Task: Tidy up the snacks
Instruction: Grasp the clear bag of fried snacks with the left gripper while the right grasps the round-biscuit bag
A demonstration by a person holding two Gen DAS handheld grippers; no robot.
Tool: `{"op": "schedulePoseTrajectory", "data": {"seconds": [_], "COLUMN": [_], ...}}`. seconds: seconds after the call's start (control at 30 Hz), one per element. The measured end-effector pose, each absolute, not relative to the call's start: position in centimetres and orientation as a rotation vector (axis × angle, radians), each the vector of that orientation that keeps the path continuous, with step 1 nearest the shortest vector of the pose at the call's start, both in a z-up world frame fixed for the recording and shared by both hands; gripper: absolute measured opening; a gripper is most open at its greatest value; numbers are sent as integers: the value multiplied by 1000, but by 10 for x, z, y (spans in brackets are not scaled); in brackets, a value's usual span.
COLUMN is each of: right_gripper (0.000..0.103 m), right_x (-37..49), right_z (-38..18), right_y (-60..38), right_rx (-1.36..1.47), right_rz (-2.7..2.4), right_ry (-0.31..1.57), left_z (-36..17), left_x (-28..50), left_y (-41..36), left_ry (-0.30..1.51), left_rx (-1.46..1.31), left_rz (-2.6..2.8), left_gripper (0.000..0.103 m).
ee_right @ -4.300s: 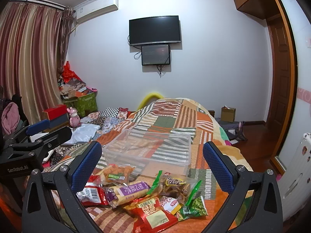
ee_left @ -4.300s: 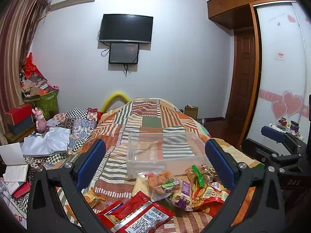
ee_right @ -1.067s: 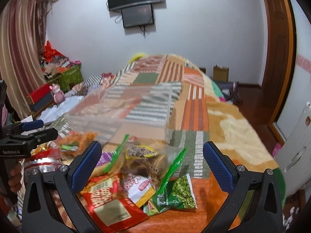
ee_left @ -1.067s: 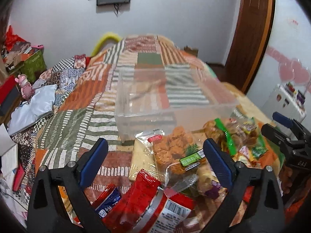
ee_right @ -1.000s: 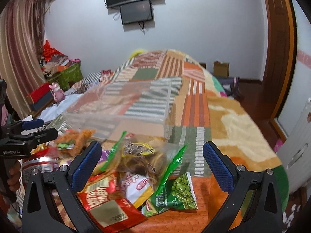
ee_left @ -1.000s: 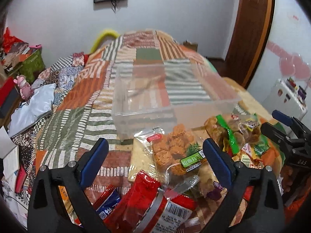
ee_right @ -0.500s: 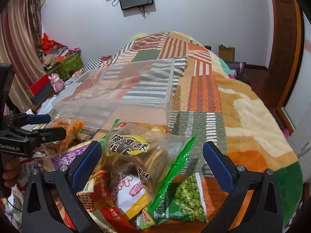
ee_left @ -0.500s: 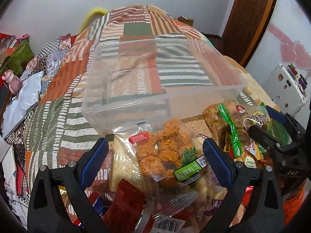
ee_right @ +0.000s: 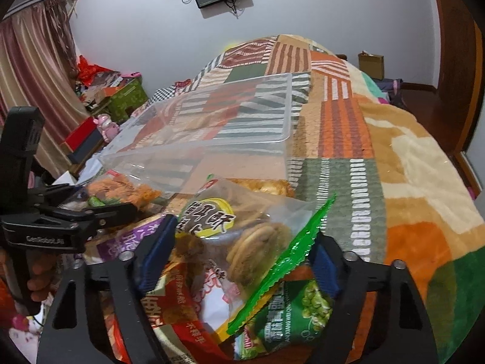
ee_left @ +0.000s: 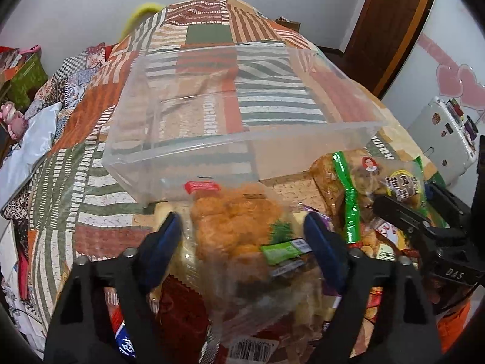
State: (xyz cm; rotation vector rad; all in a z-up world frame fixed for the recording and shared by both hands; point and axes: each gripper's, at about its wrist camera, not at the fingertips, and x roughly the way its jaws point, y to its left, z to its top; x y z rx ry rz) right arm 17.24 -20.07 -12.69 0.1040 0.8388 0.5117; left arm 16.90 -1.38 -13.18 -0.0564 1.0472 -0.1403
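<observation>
Cookie bag (ee_right: 242, 230) lies lengthwise between right hand-held gripper (ee_right: 242, 251) pads; left hand-held gripper (ee_left: 242, 239) straddles orange-snack bag (ee_left: 233, 227).

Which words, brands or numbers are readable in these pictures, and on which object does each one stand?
"DAS": on the right gripper, seen from the left wrist.
"GenRobot.AI": on the left gripper, seen from the right wrist.
"AN XIANG WEI QING": on the green pea bag.
Chinese print on the cookie bag, purple bag and red bag: not legible to me.
The barcode: too blurred.

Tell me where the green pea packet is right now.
In the right wrist view, the green pea packet lies low and right of centre on the snack pile, under the green-edged cookie bag and just inside the right gripper.
</observation>
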Motion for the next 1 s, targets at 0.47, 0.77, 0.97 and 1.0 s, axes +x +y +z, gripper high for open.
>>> {"op": "schedulePoseTrajectory", "data": {"seconds": [0.47, 0.77, 0.97, 1.0], "right_gripper": [57, 57, 57, 57], "right_x": [164, 155, 153, 152], "right_z": [-116, -95, -84, -81], "right_y": [-204, -206, -200, -199], "right_rx": [107, 109, 105, 104], "right_rz": [498, 496, 500, 501], "right_ry": [792, 722, 690, 684], "left_z": [-113, -97, -85, -84], "left_x": [145, 119, 107, 106], "left_y": [-3, 3, 5, 5], "left_ry": [983, 925, 881, 876], "left_rx": [-110, -105, -76, -73], "left_rz": [-143, -158, -147, -146], "left_gripper": [48, 36, 34, 34]}}
